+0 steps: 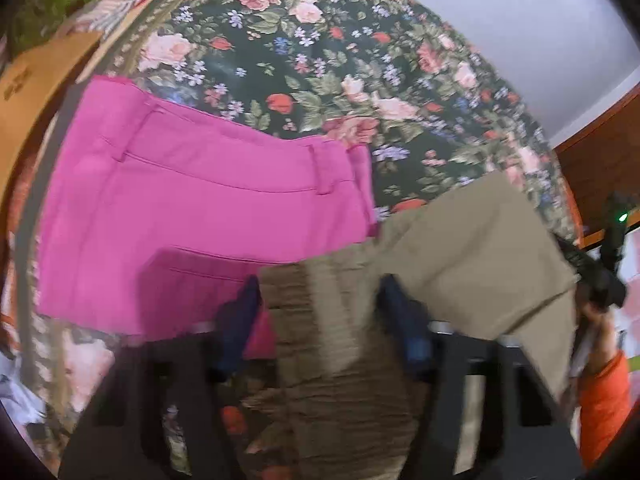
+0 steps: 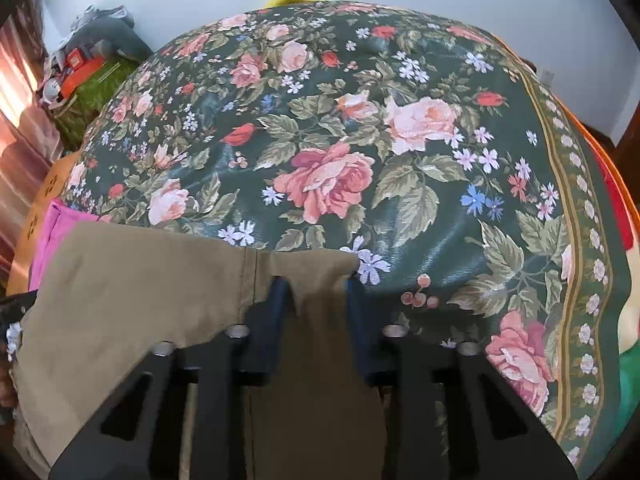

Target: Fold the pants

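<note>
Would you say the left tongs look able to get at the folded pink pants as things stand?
Probably not right away: the left tongs have khaki pants bunched between them, and that cloth overlaps the pink pants' near edge. The rest of the pink pants lies uncovered.

Soft daylight; motion blur; fisheye-warped edges

The left gripper (image 1: 320,304) points steeply downward, its dark-blue fingers (image 1: 404,320) partly closed with khaki cloth bunched between them; the right gripper (image 2: 316,296) also tilts downward, its fingers (image 2: 276,300) pinched nearly together on the cloth; the right hand (image 1: 596,320), in an orange sleeve (image 1: 604,400), grips that tool's handle.
</note>
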